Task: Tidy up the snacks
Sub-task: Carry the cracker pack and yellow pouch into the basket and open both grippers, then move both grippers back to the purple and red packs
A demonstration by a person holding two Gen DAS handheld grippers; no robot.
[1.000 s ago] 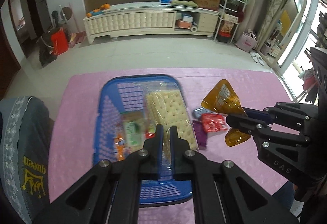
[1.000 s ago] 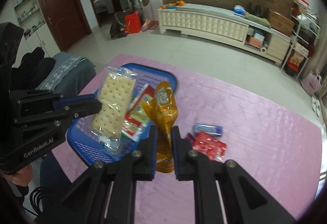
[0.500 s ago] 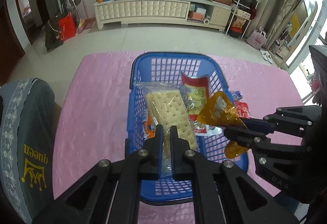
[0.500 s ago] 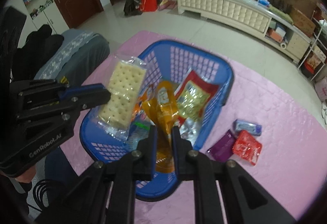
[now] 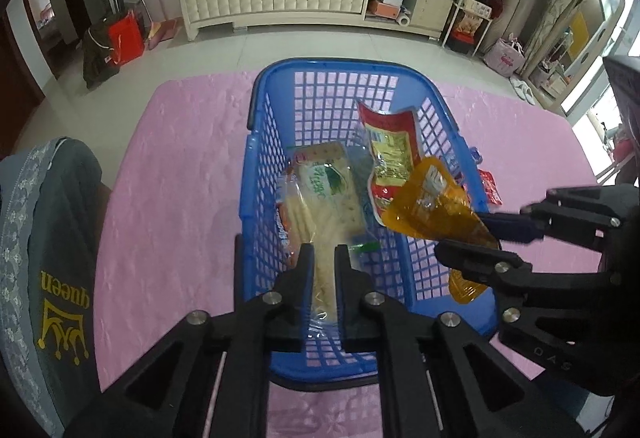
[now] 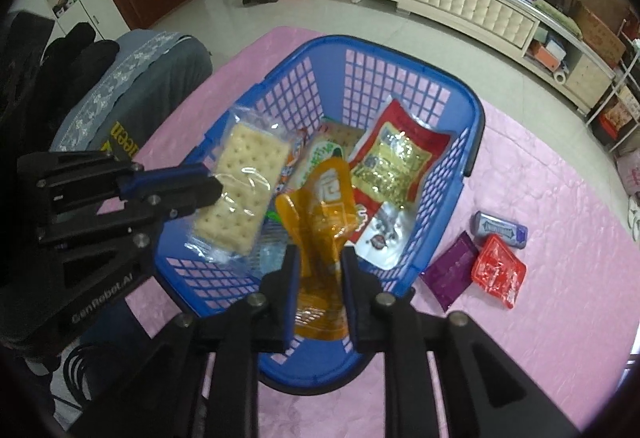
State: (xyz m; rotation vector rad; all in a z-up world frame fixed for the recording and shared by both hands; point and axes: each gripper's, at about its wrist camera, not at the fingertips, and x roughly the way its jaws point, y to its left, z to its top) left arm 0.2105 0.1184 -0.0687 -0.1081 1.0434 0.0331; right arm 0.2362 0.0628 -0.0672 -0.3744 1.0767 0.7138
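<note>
A blue plastic basket (image 5: 252, 142) stands on the pink table cover. My left gripper (image 5: 324, 258) hangs over the basket's near left part with a clear pack of crackers (image 6: 240, 190) between its fingers. Its jaws are opening, and the pack still hangs from them in the air. My right gripper (image 6: 320, 258) is over the near right part with an orange pouch (image 6: 324, 222) filling the gap between its pads. Those jaws are opening too. A red-and-yellow packet (image 6: 396, 166) and a green-and-white pack (image 5: 324, 186) lie inside the basket.
On the pink cover (image 6: 560, 238) right of the basket lie a purple packet (image 6: 452, 274), a red packet (image 6: 498, 272) and a blue-grey one (image 6: 500, 228). A grey cushioned seat (image 5: 48, 258) stands at the table's left edge. Beyond the table is open floor.
Both grippers came over the basket and sank towards it, each carrying its snack. The gaps between both pairs of fingers have widened a little. The cracker pack now shows edge-on in the left wrist view.
</note>
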